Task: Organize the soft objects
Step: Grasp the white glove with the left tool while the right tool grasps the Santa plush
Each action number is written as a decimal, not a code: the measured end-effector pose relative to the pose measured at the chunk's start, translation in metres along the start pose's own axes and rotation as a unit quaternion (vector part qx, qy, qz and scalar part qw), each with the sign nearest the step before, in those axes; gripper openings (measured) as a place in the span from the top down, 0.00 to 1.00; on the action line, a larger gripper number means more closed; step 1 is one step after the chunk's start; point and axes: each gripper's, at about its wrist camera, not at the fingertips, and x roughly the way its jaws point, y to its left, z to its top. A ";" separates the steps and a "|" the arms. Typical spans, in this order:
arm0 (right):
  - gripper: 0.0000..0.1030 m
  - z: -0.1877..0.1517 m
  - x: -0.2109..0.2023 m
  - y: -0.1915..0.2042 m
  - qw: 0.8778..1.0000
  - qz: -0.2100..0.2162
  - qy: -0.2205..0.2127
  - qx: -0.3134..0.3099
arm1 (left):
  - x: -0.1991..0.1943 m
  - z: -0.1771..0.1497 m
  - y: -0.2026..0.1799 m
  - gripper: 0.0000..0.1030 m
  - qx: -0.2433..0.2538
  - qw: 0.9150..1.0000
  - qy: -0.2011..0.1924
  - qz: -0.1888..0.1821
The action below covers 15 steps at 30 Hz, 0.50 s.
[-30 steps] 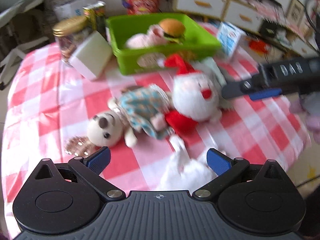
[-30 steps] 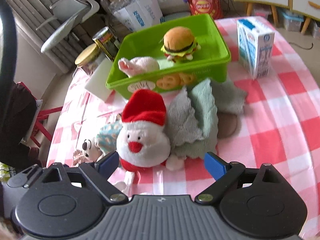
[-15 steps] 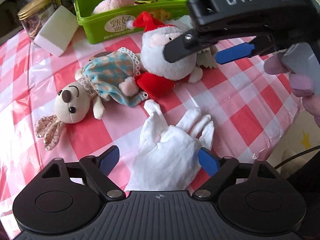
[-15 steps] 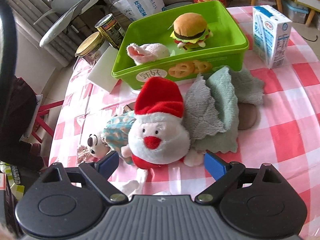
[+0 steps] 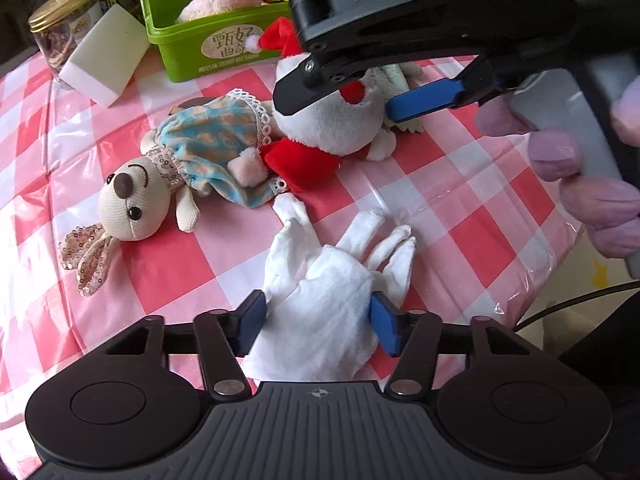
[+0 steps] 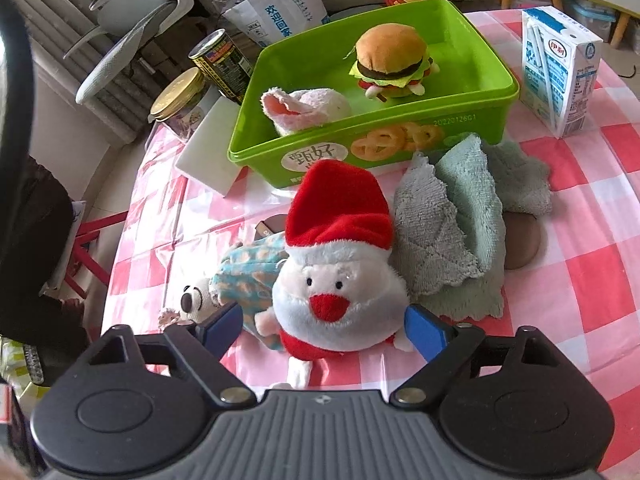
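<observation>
A white glove (image 5: 332,292) lies on the red-checked tablecloth, and my left gripper (image 5: 318,322) is shut on its cuff. A Santa plush (image 6: 340,280) sits between the open fingers of my right gripper (image 6: 324,330), which also shows in the left wrist view (image 5: 348,96). A rabbit doll in a blue dress (image 5: 180,168) lies left of the Santa. A green bin (image 6: 400,136) behind holds a plush burger (image 6: 390,60) and a pink plush (image 6: 308,110). Green cloths (image 6: 460,224) lie right of the Santa.
A milk carton (image 6: 560,68) stands right of the bin. A white block (image 5: 104,56), a gold-lidded jar (image 5: 56,36) and a can (image 6: 222,64) stand left of it. The table edge runs close on the right (image 5: 560,248).
My left gripper moved forward and closed on the white glove. My right gripper moved in so its open fingers flank the Santa plush.
</observation>
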 end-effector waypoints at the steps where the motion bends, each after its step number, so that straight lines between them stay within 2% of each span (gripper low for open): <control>1: 0.42 0.001 0.002 0.000 1.000 -0.003 0.000 0.000 | 0.000 0.000 0.000 0.49 0.000 1.000 -0.001 -0.001; 8: 0.55 0.001 0.008 -0.005 1.000 -0.018 0.000 0.002 | -0.003 0.000 -0.002 0.59 0.004 1.000 -0.003 -0.002; 15: 0.66 0.000 0.005 -0.007 1.000 -0.014 -0.006 -0.005 | -0.005 -0.001 -0.004 0.74 0.011 1.000 -0.013 0.005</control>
